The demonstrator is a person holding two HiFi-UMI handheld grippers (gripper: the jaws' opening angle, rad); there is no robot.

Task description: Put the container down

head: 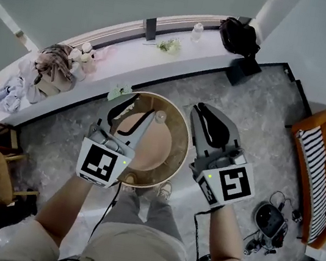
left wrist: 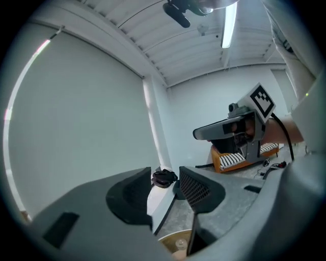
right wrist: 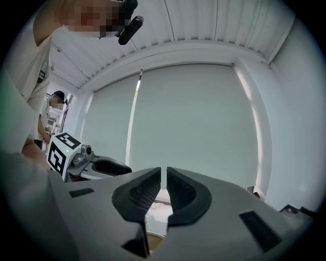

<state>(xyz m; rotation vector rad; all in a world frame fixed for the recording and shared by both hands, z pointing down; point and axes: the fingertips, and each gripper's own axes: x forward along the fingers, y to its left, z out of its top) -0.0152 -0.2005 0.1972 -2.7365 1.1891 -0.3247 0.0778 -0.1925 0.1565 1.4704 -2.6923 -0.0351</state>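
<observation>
Grey marbled floor (head: 248, 104) down below, a white ledge (head: 131, 59) curving along the wall, and there's the round tan-rimmed container (head: 181, 137), sitting low just ahead of the person's shoes (head: 165, 190). Left gripper (left wrist: 165, 173) hangs over its left side, jaws about halfway apart, pads bare, only the container's rim peeking low in the gap. Right gripper (right wrist: 163, 172) is just beside the right rim, jaws drawn in to a thin slit, nothing caught between them. Neither one has hold of the container

Black bag (head: 238, 35) on white ledge (head: 182, 54); striped orange sofa (head: 319, 175).
</observation>
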